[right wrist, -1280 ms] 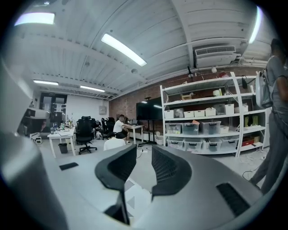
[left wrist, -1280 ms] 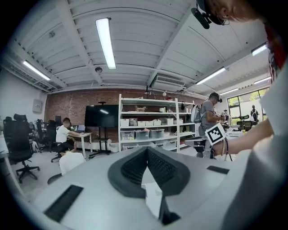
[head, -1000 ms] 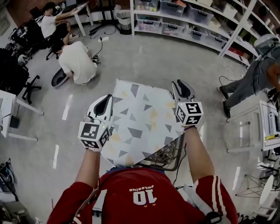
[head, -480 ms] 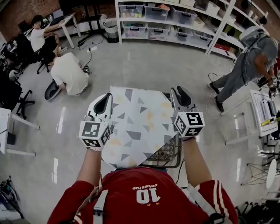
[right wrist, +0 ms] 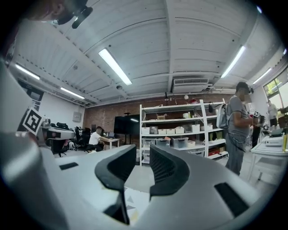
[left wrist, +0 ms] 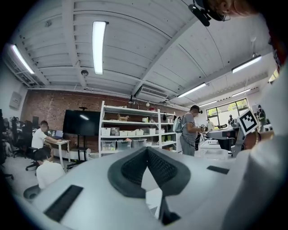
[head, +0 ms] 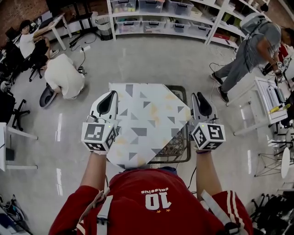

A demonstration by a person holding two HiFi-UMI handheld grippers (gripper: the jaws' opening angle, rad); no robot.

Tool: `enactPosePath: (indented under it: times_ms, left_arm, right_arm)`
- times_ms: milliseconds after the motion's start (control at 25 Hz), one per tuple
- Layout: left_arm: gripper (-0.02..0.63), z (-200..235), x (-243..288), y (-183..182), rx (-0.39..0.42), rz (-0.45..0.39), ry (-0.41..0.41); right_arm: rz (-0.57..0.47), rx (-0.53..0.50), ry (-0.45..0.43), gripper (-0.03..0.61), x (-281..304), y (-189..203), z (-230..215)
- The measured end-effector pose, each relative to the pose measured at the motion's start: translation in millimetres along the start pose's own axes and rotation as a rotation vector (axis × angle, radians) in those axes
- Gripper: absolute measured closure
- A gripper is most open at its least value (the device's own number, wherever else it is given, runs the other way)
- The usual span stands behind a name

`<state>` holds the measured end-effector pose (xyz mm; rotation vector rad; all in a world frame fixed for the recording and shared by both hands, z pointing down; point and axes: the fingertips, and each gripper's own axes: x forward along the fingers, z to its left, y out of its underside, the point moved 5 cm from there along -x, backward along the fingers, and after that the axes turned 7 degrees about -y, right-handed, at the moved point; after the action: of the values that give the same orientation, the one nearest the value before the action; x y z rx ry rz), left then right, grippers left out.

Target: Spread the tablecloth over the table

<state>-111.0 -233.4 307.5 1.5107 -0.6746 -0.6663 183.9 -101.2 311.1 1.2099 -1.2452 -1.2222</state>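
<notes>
The tablecloth [head: 142,121], white with grey and yellow triangles, lies skewed over a wire-mesh table [head: 178,149]. The table's right side and near corner stick out from under it. My left gripper [head: 109,98] sits on the cloth's left edge. In the left gripper view its pads [left wrist: 147,150] meet at the tips, with cloth showing in the gap below them. My right gripper [head: 200,98] is just right of the cloth's right corner, beside it rather than on it. In the right gripper view its jaws [right wrist: 143,155] stand apart with floor between them and the cloth [right wrist: 132,202] lower left.
A person crouches on the floor [head: 64,75] to the far left. Another sits at a desk [head: 27,39]. A third walks at the far right [head: 250,43]. Shelves with bins [head: 151,13] line the back. White tables [head: 271,98] stand at the right.
My right gripper has moved to the right, off the cloth's right edge, and the gap between the grippers has widened. The cloth is no wider. My left gripper has hardly shifted.
</notes>
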Motion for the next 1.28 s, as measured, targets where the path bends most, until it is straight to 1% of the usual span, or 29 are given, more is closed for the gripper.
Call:
enactPosePath:
  times_ms: [200,360,560,720,960,1120,1280]
  left_arm:
    - [0.607,-7.8,-6.6,3.0,0.007,-0.001,0.05]
    - [0.607,-14.9,-11.8,4.4,-0.001,-0.005,0.093]
    - [0.607,-22.3,-20.0,8.5,-0.022,-0.008,0.135]
    - [0.607,-29.6,-26.1,16.6,-0.033,0.0,0.154]
    - [0.607,-41.5,-27.1,27.3,-0.047,0.013,0.167]
    - [0.607,-55.4,-20.5,31.3,-0.049,0.021,0.163]
    - [0.607,-74.5,-10.1,28.7,-0.037,0.021,0.159]
  right_arm:
    - [0.017,-0.049,0.056,0.511,-25.2,2.4,6.8]
    - [0.016,-0.062,0.081,0.534,-40.5,2.4,18.7]
    - [0.021,-0.062,0.095,0.56,-57.0,7.4,30.7]
    - [0.041,-0.061,0.096,0.565,-64.8,17.0,34.9]
    - [0.058,-0.053,0.11,0.563,-69.0,24.1,23.1]
    - [0.064,-0.054,0.087,0.561,-69.0,26.8,10.4]
    - [0.074,-0.046,0.064,0.56,-68.6,29.7,-11.7]
